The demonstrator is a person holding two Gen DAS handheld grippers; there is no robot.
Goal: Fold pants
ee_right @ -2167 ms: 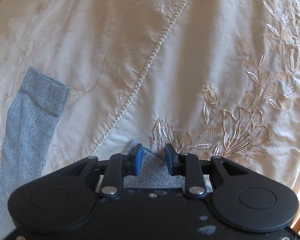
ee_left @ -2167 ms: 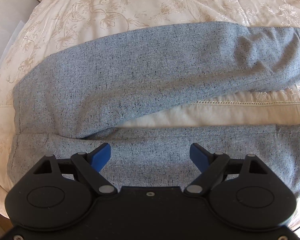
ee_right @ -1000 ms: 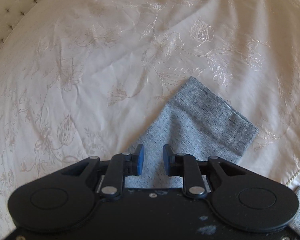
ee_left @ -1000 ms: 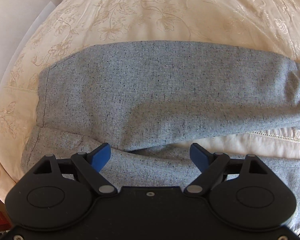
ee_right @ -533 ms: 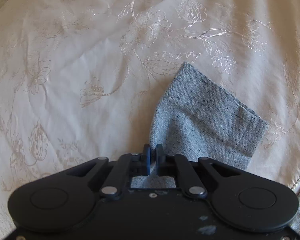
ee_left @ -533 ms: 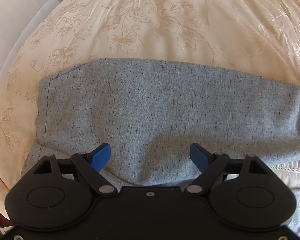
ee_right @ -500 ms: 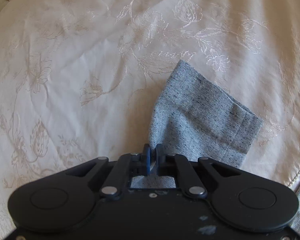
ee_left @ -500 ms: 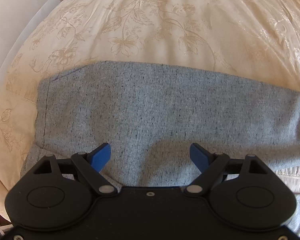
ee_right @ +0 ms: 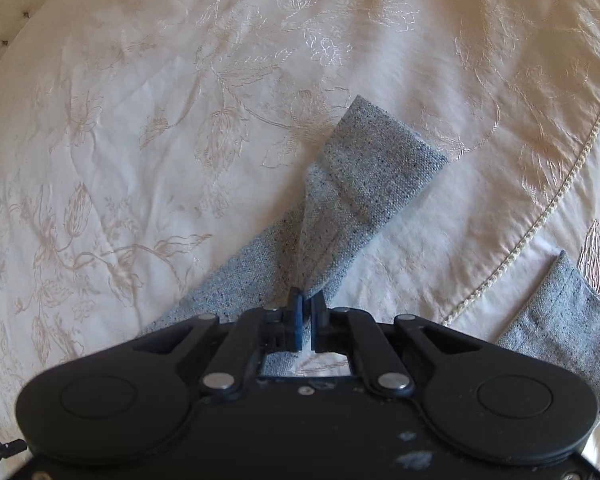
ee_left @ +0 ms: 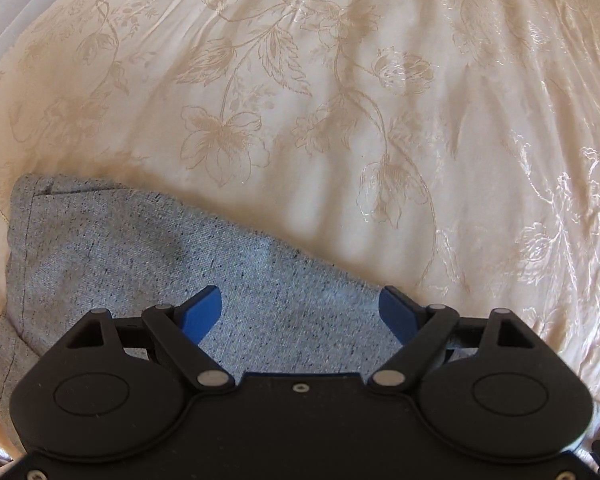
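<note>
Grey speckled pants [ee_left: 148, 264] lie on a cream embroidered bedspread [ee_left: 339, 100]. In the left wrist view the waist end fills the lower left. My left gripper [ee_left: 300, 312] hovers over it with its blue fingers wide open and nothing pinched. In the right wrist view one pant leg [ee_right: 363, 184] runs up from my right gripper [ee_right: 307, 304], which is shut on a pinch of that leg's cloth a little short of its hem. The cloth puckers into a ridge at the pads. The other leg's cuff [ee_right: 567, 304] lies at the right edge.
The bedspread's corded seam [ee_right: 559, 196] curves down the right side of the right wrist view. A tufted headboard [ee_right: 4, 4] shows at the top left corner there. At the left rim of the left wrist view the bed's edge [ee_left: 4, 40] shows.
My right gripper closed on the pant leg and carried it leftwards, so the other leg's cuff came into view. My left gripper slid across the pants toward their far edge, staying open.
</note>
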